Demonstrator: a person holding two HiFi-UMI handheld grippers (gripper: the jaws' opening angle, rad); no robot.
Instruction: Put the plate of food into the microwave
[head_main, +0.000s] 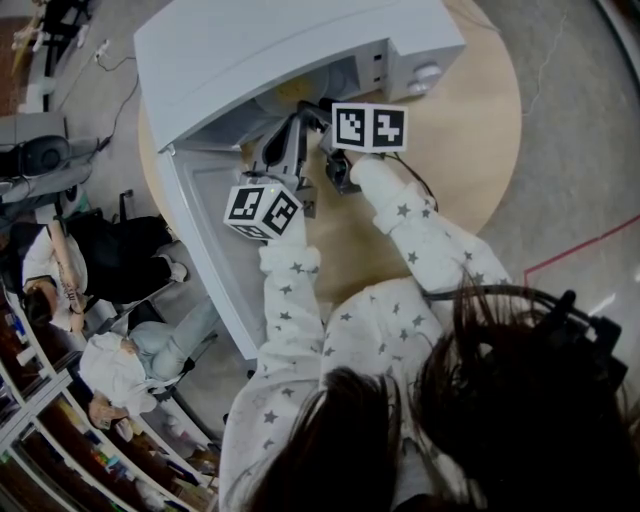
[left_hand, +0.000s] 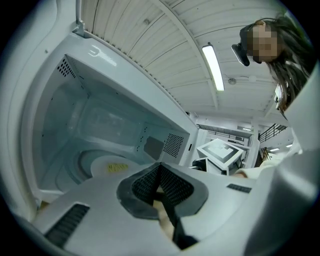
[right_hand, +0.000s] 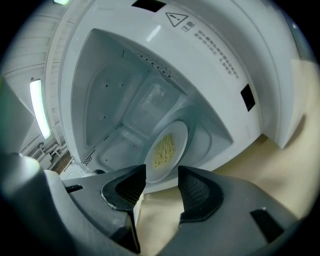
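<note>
1. The white microwave (head_main: 250, 50) stands on a round wooden table (head_main: 470, 120). Its door (head_main: 212, 245) is swung wide open to the left in the head view.
2. The plate (right_hand: 167, 150) lies inside the microwave cavity, on the round turntable (right_hand: 202, 142) at the cavity floor. A pile of pale yellow noodles (right_hand: 163, 148) sits on the middle of the plate.
3. The left gripper (left_hand: 160, 184) points into the open cavity. Its two dark ribbed pads (left_hand: 175, 186) are pressed together at the tips, with nothing showing between them. In its view the plate sits beyond the jaws, low and to the left, well apart from them.
4. The right gripper (right_hand: 162, 182) is just in front of the cavity mouth, above the table edge. Its jaws stand apart and hold nothing. The near rim of the plate shows in the gap between the tips. I cannot tell whether the left tip touches that rim.
5. In the head view both grippers lie side by side in front of the opening, the left one nearer the door.
6. Count: one microwave, one plate, one heap of noodles and two grippers. Each gripper carries one marker cube, the left (head_main: 262, 210) and the right (head_main: 368, 127).
</note>
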